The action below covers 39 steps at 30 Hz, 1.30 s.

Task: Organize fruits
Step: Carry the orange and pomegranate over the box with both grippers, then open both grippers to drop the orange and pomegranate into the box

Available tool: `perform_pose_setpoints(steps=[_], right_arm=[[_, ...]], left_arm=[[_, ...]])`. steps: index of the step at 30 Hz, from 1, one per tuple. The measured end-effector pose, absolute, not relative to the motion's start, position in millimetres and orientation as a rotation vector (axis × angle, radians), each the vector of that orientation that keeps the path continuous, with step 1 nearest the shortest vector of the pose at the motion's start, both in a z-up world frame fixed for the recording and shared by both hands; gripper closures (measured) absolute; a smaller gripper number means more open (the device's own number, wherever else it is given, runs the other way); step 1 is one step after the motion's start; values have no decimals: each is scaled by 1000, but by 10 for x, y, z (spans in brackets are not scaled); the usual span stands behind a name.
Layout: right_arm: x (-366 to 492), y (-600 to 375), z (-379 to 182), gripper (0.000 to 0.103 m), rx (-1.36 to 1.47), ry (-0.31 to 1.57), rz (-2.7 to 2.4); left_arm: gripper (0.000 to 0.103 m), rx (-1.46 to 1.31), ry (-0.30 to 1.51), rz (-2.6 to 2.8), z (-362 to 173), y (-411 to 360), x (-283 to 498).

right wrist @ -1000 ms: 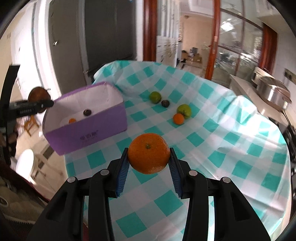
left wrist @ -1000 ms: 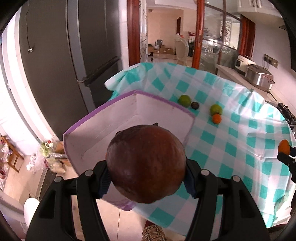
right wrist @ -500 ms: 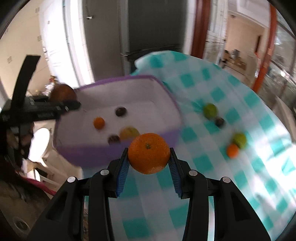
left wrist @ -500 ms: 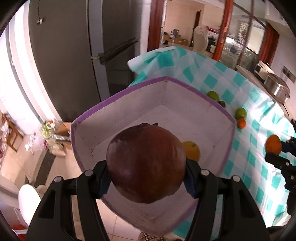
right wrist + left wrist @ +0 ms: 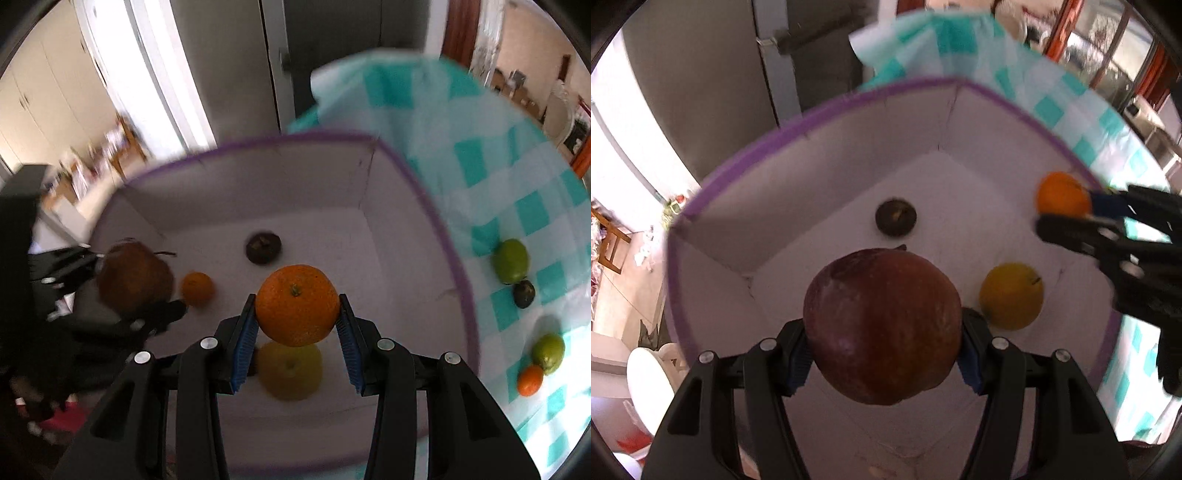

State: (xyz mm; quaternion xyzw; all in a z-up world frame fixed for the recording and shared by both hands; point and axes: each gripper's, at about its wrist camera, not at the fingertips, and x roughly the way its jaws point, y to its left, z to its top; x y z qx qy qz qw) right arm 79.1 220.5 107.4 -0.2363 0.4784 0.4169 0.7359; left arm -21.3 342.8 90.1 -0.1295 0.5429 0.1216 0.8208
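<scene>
Orange point(image 5: 297, 304) in right gripper point(image 5: 297, 325), over purple-rimmed box point(image 5: 406, 221).

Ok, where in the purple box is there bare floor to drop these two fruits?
Bare floor lies along the far wall and far corner of the purple box, beyond the dark round fruit. The near middle is crowded: the yellow fruit sits under the orange, and the small orange lies beside the brown fruit.
</scene>
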Motion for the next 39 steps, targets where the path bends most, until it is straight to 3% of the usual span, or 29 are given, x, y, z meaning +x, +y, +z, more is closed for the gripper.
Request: perform_pose_setpoints(steps=[9, 17, 23, 25, 32, 33, 35, 39], right_arm=[[1241, 2726, 436, 61, -720, 1273, 854], [1288, 2784, 260, 60, -756, 1379, 842], [1307, 2673, 348, 48, -690, 1344, 809], [1303, 2562, 474, 38, -617, 1294, 806], [1050, 1767, 1250, 30, -281, 973, 853], [997, 1570, 1377, 26, -210, 915, 848], [929, 1126, 1623, 16, -59, 793, 786], [1103, 294, 1578, 16, 34, 771, 457]], left_arm=[[39, -243, 1332, 236, 732, 3497, 336], [39, -300, 1391, 278, 474, 3669, 594], [38, -312, 1405, 281, 412, 3705, 616], [34, -305, 1379, 292, 462, 3715, 611], [16, -171, 1063, 306, 1089, 3522, 558], [9, -164, 1007, 303, 1195, 3486, 570], [4, -164, 907, 271, 1375, 3397, 582], [2, -141, 781, 204, 1601, 3150, 701]])
